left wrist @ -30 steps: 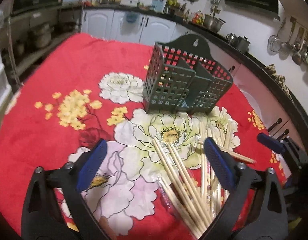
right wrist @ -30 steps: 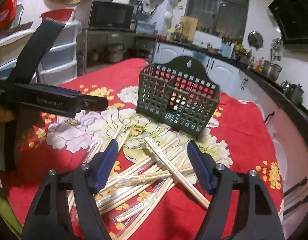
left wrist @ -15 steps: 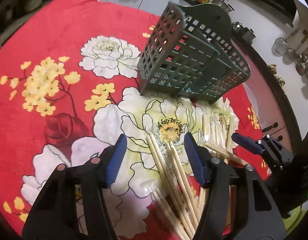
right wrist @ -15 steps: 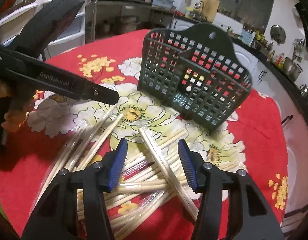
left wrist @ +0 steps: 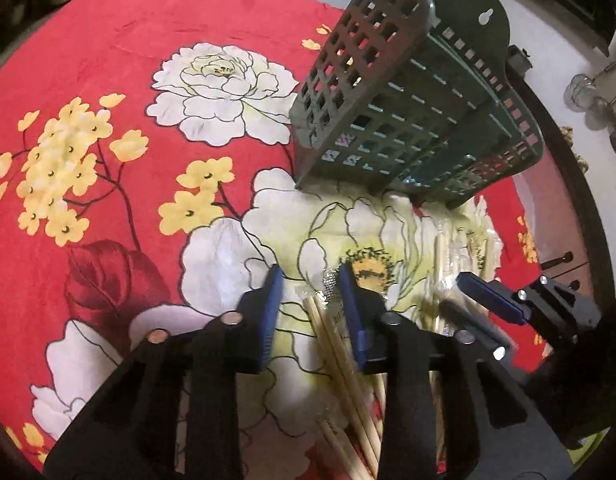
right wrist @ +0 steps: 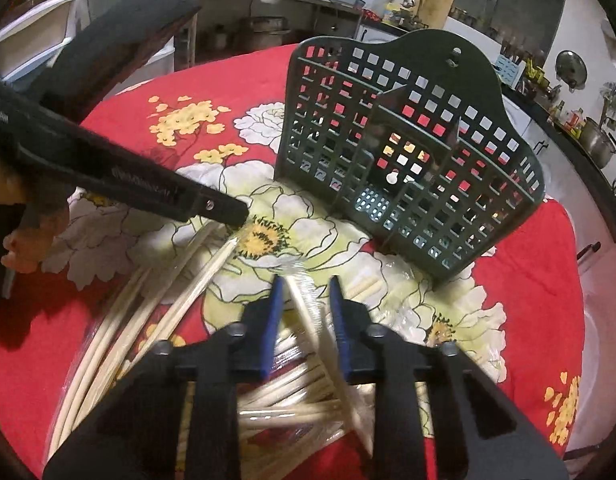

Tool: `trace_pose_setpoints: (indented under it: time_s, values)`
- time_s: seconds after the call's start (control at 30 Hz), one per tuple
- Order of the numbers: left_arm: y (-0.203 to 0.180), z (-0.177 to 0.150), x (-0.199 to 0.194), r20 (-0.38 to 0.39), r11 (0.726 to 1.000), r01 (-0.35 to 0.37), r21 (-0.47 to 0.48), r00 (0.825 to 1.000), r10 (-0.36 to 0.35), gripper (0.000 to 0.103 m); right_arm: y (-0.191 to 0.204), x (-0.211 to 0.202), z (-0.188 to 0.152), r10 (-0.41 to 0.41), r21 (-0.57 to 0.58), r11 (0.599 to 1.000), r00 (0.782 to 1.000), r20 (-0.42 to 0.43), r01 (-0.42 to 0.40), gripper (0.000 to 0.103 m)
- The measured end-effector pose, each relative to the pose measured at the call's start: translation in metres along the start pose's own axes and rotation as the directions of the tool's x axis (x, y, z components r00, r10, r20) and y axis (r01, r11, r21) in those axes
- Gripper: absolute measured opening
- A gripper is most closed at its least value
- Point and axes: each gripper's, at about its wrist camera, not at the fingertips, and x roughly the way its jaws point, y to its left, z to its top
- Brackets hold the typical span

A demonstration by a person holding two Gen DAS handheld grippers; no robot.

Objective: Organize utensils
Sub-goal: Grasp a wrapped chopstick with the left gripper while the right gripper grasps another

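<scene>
Several pairs of wooden chopsticks in clear wrappers [right wrist: 163, 312] lie in a loose pile on the red flowered cloth. A dark green slotted utensil basket [left wrist: 412, 120] stands just beyond them; it also shows in the right wrist view [right wrist: 408, 160]. My left gripper [left wrist: 312, 280] is low over the pile, jaws narrowly open around the tip of one wrapped pair [left wrist: 328, 320]. My right gripper [right wrist: 305, 292] is likewise low, jaws narrowly open around another wrapped pair [right wrist: 308, 308]. Neither pair is lifted.
The table has a red cloth with white and yellow flowers [left wrist: 107, 160]. The right gripper shows at the right of the left wrist view [left wrist: 508, 304]; the left gripper crosses the left of the right wrist view [right wrist: 119, 172]. Kitchen counters and drawers surround the table.
Both grippers have dropped down and forward onto the chopstick pile, and their jaws have closed from wide open to a narrow gap around a wrapped pair each.
</scene>
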Motion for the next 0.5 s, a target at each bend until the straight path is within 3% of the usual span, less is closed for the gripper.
trace_pose_setpoints:
  time_s: [0.13,0.27,0.5]
  values:
    - [0.004,0.001,-0.002,-0.003,1.000,-0.014,0.014,1.000,0.014,0.008,-0.007,-0.010,0.004,0.002,0.013,1.000,1.000,0.028,-0.002,0.015]
    - [0.011,0.004,-0.015,0.015,1.000,0.018,0.006,1.000,-0.018,0.007,-0.016,-0.026,0.009,0.015,0.046,0.999,0.997,0.070,-0.019,0.014]
    - [-0.003,0.017,-0.073,0.150,0.996,0.069,0.065,0.986,-0.078,0.006,-0.033,-0.064,0.014,0.022,0.104,0.994,0.988,0.151,-0.038,0.012]
